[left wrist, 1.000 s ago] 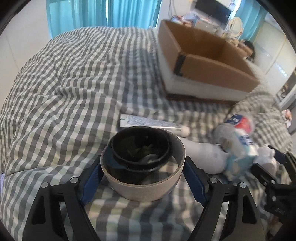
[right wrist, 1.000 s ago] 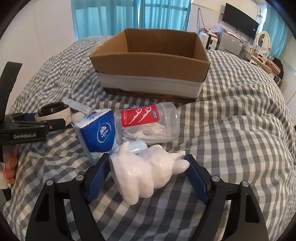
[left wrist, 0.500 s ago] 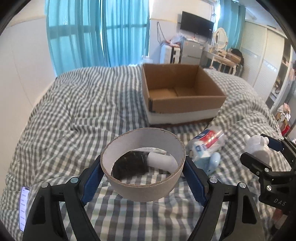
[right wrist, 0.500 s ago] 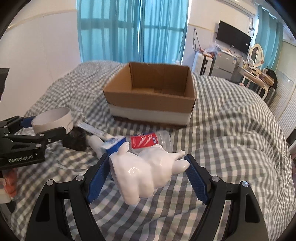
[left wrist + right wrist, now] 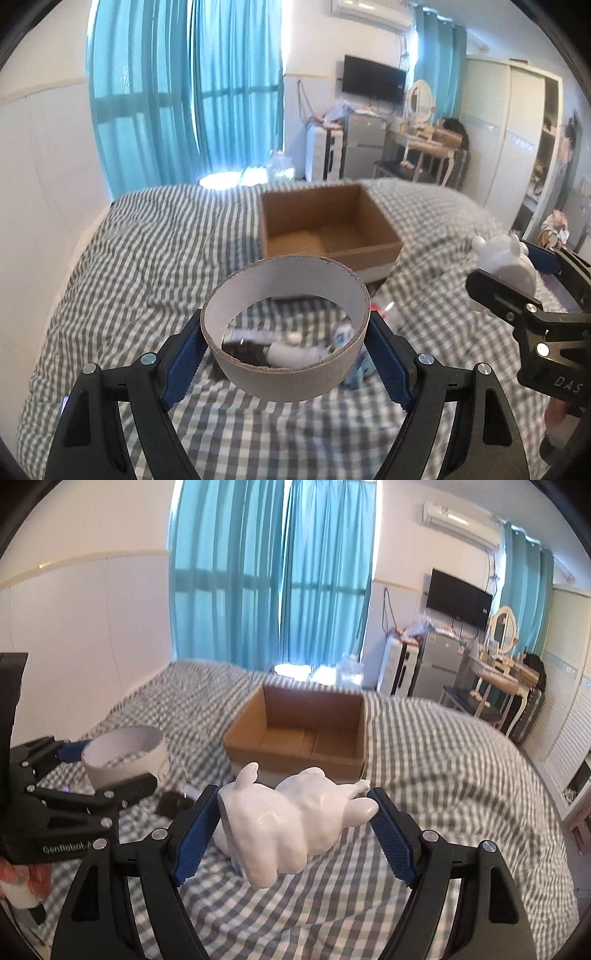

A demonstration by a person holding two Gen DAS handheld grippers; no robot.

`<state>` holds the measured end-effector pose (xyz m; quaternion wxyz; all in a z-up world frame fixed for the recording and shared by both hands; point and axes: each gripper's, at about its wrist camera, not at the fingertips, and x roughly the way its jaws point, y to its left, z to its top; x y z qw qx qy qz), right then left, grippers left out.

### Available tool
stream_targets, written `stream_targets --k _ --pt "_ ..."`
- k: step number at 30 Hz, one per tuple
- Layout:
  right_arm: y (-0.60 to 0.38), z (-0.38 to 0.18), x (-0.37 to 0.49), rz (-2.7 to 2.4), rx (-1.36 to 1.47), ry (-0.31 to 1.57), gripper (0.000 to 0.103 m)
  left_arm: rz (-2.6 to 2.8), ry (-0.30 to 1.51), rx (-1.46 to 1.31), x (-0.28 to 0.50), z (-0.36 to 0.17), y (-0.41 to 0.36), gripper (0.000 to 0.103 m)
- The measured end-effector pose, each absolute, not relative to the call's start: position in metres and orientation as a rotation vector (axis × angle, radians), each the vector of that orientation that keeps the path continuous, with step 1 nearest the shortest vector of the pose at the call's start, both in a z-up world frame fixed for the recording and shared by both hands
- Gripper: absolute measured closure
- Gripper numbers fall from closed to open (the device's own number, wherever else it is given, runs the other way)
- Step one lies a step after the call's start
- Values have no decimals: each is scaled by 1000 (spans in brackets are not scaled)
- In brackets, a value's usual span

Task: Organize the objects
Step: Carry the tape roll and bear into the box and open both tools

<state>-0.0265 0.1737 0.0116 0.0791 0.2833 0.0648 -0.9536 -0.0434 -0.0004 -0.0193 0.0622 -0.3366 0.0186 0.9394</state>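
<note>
the left gripper (image 5: 286,354) is clamped on a wide cardboard ring (image 5: 284,373), its blue pads pressing the ring's outer wall on both sides, and the ring hangs in the air above the checked bedspread (image 5: 140,258) with its open top tilted toward the camera. through the ring's hollow a few small items on the bed show only as a blur: something dark (image 5: 242,350), a white tube-like shape (image 5: 291,352) and a bit of blue packaging (image 5: 360,373); what they are cannot be told. the right gripper (image 5: 295,816) is closed around a glossy white rabbit figurine (image 5: 288,823), which lies sideways between the blue pads with its ears pointing to the right, also lifted clear of the bed. in the right wrist view the left gripper and its ring sit off to the left, at about the same height, well apart from the figurine. beyond both grippers, in the middle of the bed, stands an open cardboard box (image 5: 299,738) with its flaps down inside and its floor bare as far as can be seen; neither held thing is over it. behind the bed hang teal curtains (image 5: 273,576), and to the right a wall television (image 5: 460,598) above a small fridge (image 5: 441,664) and a white dressing table (image 5: 498,675) with an oval mirror.
</note>
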Motion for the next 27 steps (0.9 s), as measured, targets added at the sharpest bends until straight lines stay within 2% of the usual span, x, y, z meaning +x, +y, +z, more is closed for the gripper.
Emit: stream_targets --k 11,19,27 --pt "177 69 -67 -2872 743 223 23 2851 158 -889 -89 31 25 19" --pt "196 82 -146 -2876 780 151 23 2847 162 -923 -159 29 35 19" --pt "202 64 -238 -2869 869 118 23 2829 195 -970 -235 8 43 19"
